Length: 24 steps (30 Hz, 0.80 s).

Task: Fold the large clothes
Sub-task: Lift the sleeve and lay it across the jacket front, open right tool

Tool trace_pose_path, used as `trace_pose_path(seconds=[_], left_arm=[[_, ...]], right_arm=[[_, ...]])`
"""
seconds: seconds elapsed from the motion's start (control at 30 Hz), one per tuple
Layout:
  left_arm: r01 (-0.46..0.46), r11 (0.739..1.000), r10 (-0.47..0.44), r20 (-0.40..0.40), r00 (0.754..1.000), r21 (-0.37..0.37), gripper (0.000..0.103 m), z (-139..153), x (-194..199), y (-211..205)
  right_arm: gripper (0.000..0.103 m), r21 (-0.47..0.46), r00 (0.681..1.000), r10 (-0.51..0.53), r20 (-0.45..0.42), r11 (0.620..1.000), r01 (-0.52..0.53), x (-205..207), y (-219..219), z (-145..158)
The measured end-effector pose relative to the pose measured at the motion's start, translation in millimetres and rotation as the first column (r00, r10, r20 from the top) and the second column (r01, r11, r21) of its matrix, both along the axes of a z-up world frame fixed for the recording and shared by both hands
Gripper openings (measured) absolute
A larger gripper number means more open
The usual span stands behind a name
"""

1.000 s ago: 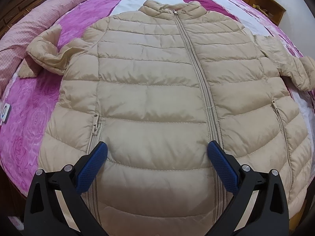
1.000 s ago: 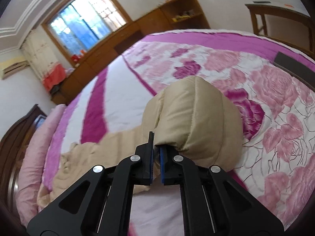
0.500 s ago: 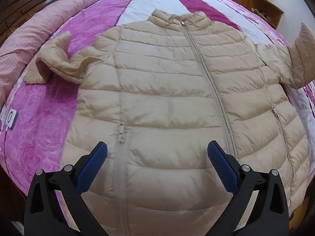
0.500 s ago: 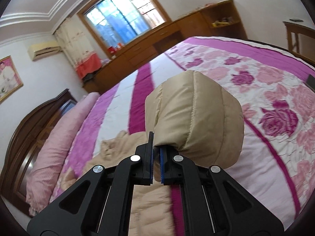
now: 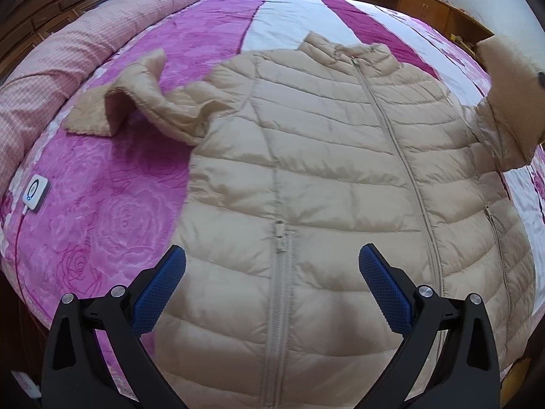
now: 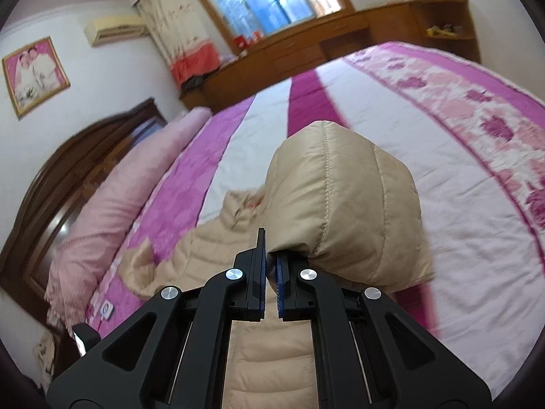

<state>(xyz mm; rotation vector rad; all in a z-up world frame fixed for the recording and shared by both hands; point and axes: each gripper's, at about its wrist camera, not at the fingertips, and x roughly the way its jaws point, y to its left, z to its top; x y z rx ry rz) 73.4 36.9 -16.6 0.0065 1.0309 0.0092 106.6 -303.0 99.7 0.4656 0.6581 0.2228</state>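
Observation:
A beige quilted puffer jacket (image 5: 323, 156) lies face up and zipped on the pink bed, collar at the far end. My left gripper (image 5: 272, 266) is open and empty, hovering above the jacket's lower front near its left pocket zip. The jacket's left sleeve (image 5: 136, 102) lies bent on the bedspread. My right gripper (image 6: 270, 255) is shut on the cuff of the right sleeve (image 6: 344, 201) and holds it lifted above the bed. That raised sleeve also shows in the left wrist view (image 5: 507, 102) at the right edge.
The bed has a pink and white floral bedspread (image 5: 102, 211). A rolled pink quilt (image 5: 51, 68) lies along the left side by the dark wooden headboard (image 6: 68, 170). A small white device (image 5: 35, 192) lies on the bed's left edge. Wooden cabinets (image 6: 306, 47) stand under the window.
My right gripper has lifted the right sleeve higher and swung it inward over the jacket. My left gripper has moved left across the jacket's lower front and stayed open.

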Motion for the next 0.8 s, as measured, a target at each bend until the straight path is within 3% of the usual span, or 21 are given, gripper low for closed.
trace_pose_path(seconds=[0.37, 0.6, 0.77, 0.8], left_arm=[[-0.033, 0.999, 0.033, 0.002, 0.999, -0.013, 0.098, -1, -6, 22], [-0.041, 0.999, 0.041, -0.001, 0.999, -0.017, 0.098, -2, -8, 30], [-0.045, 0.999, 0.045, 0.002, 0.999, -0.025, 0.098, -1, -9, 32], [-0.043, 0.999, 0.043, 0.004, 0.999, -0.026, 0.098, 0, -9, 32]], right_arm=[[0.006, -0.041, 0.977, 0.102, -0.185, 0.993, -0.111, 42, 81, -84], [0.006, -0.031, 0.96, 0.135, -0.244, 0.989, -0.147, 56, 107, -118], [0.015, 0.005, 0.947, 0.164, -0.276, 0.986, -0.169, 60, 117, -129], [0.023, 0.017, 0.946, 0.17, -0.278, 0.985, -0.172, 59, 117, -129]])
